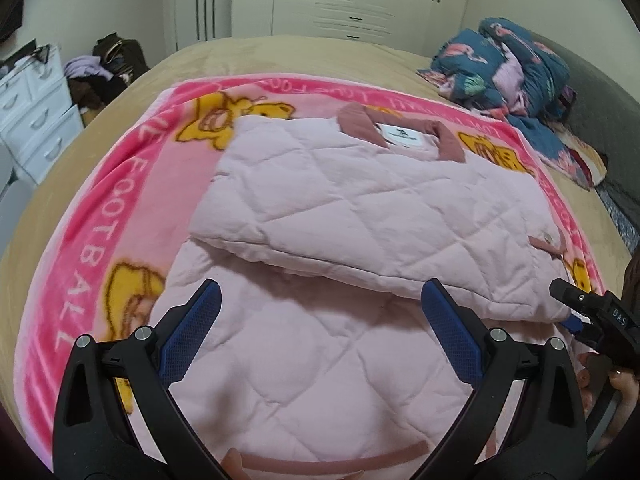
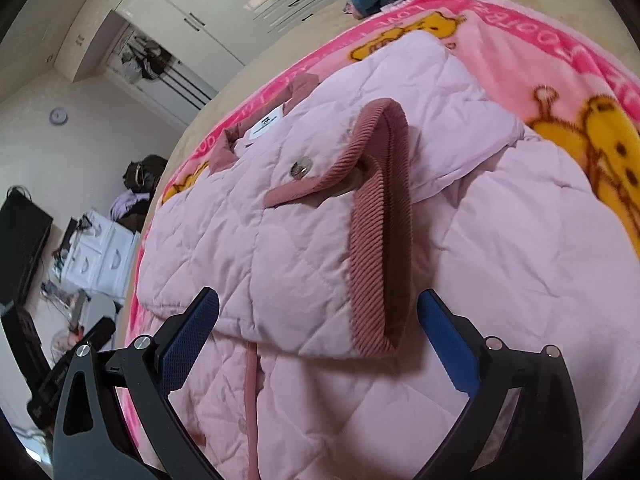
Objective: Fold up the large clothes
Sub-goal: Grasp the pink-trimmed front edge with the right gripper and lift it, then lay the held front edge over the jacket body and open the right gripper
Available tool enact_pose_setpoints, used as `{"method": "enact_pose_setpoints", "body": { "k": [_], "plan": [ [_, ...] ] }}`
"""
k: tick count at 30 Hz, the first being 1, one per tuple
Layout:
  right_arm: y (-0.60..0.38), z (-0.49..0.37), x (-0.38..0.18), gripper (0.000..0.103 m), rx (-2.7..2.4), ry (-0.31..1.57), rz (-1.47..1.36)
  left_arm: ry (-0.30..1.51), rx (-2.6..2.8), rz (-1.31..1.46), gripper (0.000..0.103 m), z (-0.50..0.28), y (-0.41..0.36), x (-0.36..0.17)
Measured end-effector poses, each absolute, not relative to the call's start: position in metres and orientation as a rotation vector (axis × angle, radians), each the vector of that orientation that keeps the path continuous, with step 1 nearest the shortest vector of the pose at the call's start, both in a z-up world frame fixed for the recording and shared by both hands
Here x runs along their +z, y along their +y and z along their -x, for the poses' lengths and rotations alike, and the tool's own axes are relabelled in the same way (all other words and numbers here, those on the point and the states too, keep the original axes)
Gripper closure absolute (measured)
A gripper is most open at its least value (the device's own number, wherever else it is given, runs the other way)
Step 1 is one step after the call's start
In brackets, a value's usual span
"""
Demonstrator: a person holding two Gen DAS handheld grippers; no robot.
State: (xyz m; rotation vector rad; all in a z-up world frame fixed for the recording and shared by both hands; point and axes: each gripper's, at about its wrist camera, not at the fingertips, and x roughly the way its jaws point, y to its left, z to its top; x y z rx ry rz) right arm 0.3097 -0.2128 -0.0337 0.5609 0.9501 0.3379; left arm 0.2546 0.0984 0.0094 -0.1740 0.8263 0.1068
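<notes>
Left wrist view. My left gripper [image 1: 320, 300] hangs at the bottom centre of the frame with its blue pads [image 1: 192, 332] spread wide and nothing between them. Under it lies the pink quilted jacket [image 1: 360, 208], filling the middle of the frame on the pink cartoon blanket [image 1: 80, 248], which covers the tan bed [image 1: 280, 52]. The jacket's sleeves are already laid across the body, forming a thick flap whose near edge crosses the frame just above the pads; the collar [image 1: 400, 128] with its white label sits toward the upper centre. The hem trim [image 1: 332, 460] runs along the bottom edge. My right gripper [image 1: 576, 308] enters at the lower right, just beside the jacket's right edge. A flamingo-print quilt [image 1: 508, 64] is bundled at the upper right, well apart.

Right wrist view. My right gripper [image 2: 318, 304] also stands with its pads wide apart and empty, low in the frame. Directly ahead, at centre, the corduroy sleeve cuff [image 2: 380, 220] lies on the folded sleeve, with a metal snap [image 2: 301, 169] to its upper left. The collar [image 2: 260, 120] appears at the upper left.

Step in hand, as I judge it: sleeves are folded in, and the lengthwise fold is not yet made. The next move calls for both grippers to drop to the hem corners, close on them, and carry the lower half evenly toward the collar without dragging the cuff out of place.
</notes>
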Motion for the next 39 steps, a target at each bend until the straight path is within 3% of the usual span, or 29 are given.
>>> {"method": "enact_pose_setpoints", "body": {
  "k": [3, 5, 7, 8, 10, 12, 24, 39],
  "plan": [
    [-0.216, -0.314, -0.038, 0.006, 0.319, 0.936, -0.599, 0.824, 0.124, 0.198, 0.009, -0.254, 0.109, 0.008],
    [-0.218, -0.317, -0.040, 0.018, 0.303, 0.927, -0.604, 0.822, 0.126, 0.220, 0.009, -0.254, 0.115, 0.007],
    [-0.219, -0.320, -0.043, 0.042, 0.292, 0.920, -0.585, 0.821, 0.127, 0.234, 0.009, -0.254, 0.119, 0.006],
    [-0.218, -0.321, -0.044, 0.048, 0.300, 0.917, -0.582, 0.821, 0.129, 0.238, 0.009, -0.254, 0.121, 0.005],
    [-0.215, -0.320, -0.042, 0.073, 0.330, 0.898, -0.545, 0.821, 0.130, 0.243, 0.009, -0.255, 0.122, 0.004],
    [-0.211, -0.317, -0.034, 0.082, 0.361, 0.865, -0.514, 0.823, 0.125, 0.253, 0.009, -0.256, 0.123, 0.003],
    [-0.183, -0.350, 0.108, 0.086, 0.544, 0.555, -0.170, 0.766, 0.135, 0.225, 0.009, -0.277, 0.127, 0.044],
    [-0.207, -0.383, 0.036, 0.085, 0.432, 0.690, -0.195, 0.811, 0.135, 0.235, 0.009, -0.321, 0.125, 0.036]
  ]
}}
